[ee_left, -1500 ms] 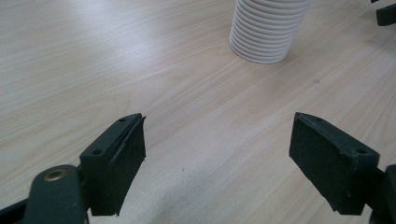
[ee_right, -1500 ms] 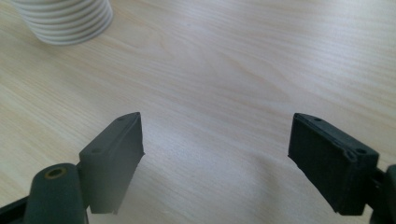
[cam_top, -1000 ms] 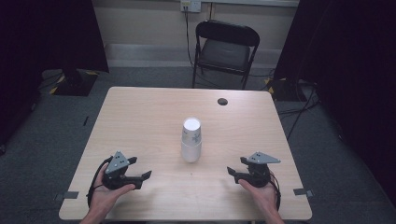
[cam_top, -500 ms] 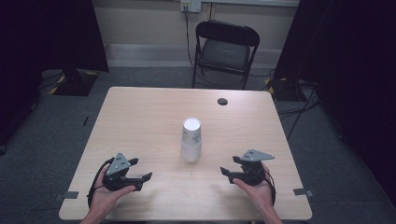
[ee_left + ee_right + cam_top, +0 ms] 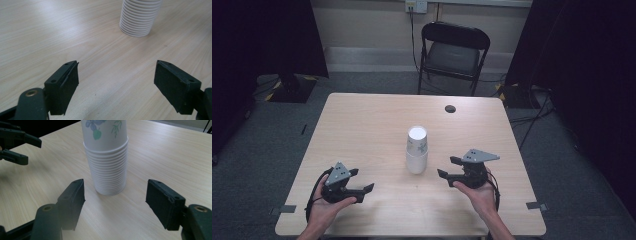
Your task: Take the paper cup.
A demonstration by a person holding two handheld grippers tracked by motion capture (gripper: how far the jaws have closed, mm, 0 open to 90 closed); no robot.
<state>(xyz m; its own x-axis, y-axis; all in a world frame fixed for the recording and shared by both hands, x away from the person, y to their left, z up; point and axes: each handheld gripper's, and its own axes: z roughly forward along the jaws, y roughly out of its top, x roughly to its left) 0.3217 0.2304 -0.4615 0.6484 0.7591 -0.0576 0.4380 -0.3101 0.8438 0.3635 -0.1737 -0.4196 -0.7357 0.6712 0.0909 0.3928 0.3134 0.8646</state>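
Bring your right claw, spread and empty, level onto the stack of paper cups; pinch the top cup above the ribbed rims, not the whole stack. Left claw is spread too. The stack stands upside down mid-desk, white, floral print on top.

- One stack of paper cups, upside down; individual cups too tight to count.
- Two grippers: left gripper, right gripper.
- One counter.
- One chair.
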